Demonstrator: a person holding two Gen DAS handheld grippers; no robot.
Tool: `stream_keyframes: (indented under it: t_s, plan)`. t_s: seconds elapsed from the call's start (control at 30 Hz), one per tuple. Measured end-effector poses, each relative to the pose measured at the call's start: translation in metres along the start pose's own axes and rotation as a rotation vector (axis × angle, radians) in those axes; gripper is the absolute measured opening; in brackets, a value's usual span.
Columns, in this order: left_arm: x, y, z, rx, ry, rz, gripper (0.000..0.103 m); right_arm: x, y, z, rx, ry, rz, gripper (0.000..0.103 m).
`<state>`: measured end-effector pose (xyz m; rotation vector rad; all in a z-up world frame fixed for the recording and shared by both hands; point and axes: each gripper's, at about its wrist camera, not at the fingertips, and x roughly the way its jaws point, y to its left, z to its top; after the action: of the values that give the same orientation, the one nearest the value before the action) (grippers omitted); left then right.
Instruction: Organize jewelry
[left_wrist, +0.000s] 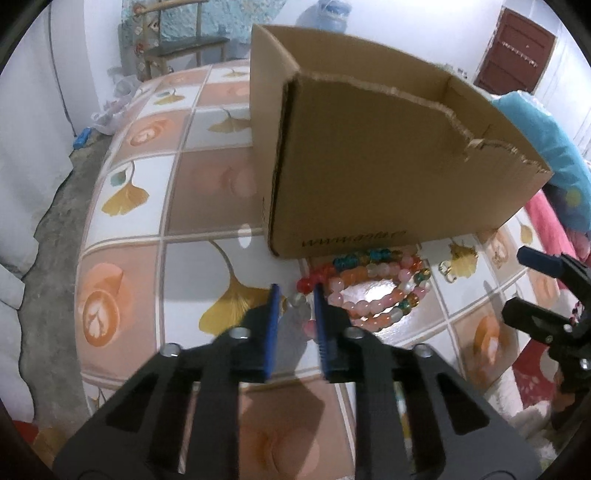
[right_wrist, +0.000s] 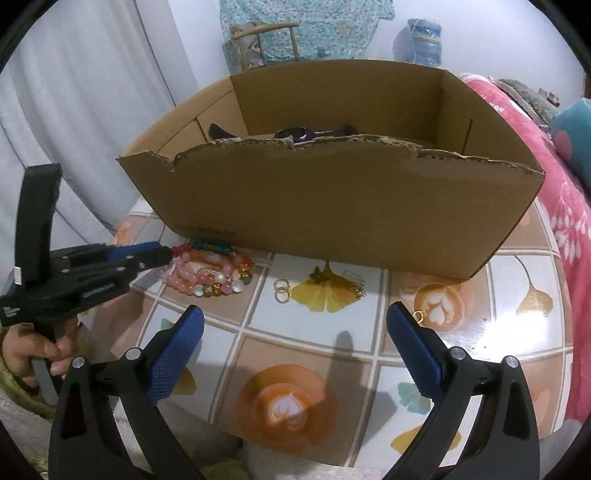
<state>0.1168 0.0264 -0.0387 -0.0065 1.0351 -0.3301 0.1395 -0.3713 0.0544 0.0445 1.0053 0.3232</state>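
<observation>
Left black gripper with blue pads (left_wrist: 297, 295) pinched on pile of pastel bead bracelets (left_wrist: 373, 291) at front foot of brown cardboard box (left_wrist: 388, 166), likely for lifting in. Right black gripper (right_wrist: 295, 314) open, empty, clear of box.

The box (right_wrist: 332, 206) stands as a tall wall across the far side of the surface (right_wrist: 303, 350); its top is open, the near rim torn and lower in the middle. Bracelets (right_wrist: 207, 271) lie against its foot at the left, with the left gripper (right_wrist: 168, 255) on them. Rings (right_wrist: 281, 290) and small charms (right_wrist: 418, 315) dot the tiles nearer. Between the right gripper's (right_wrist: 295, 328) wide jaws the tiles lie bare.
</observation>
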Motion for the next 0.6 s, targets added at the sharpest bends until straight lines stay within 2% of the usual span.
stream_keyframes:
  t_s: [0.33, 0.47, 0.6]
  plan:
    - [-0.006, -0.015, -0.006, 0.076, -0.036, 0.016, 0.008, 0.001, -0.003, 0.006, 0.01, -0.007, 0.013, 0.096]
    - [-0.027, -0.023, -0.012, 0.096, -0.08, -0.001, 0.008, -0.001, -0.003, 0.006, 0.009, -0.008, 0.023, 0.091]
    - [-0.037, -0.025, -0.015, 0.092, -0.091, -0.012, 0.008, -0.001, -0.001, 0.006, 0.02, -0.011, 0.063, 0.083]
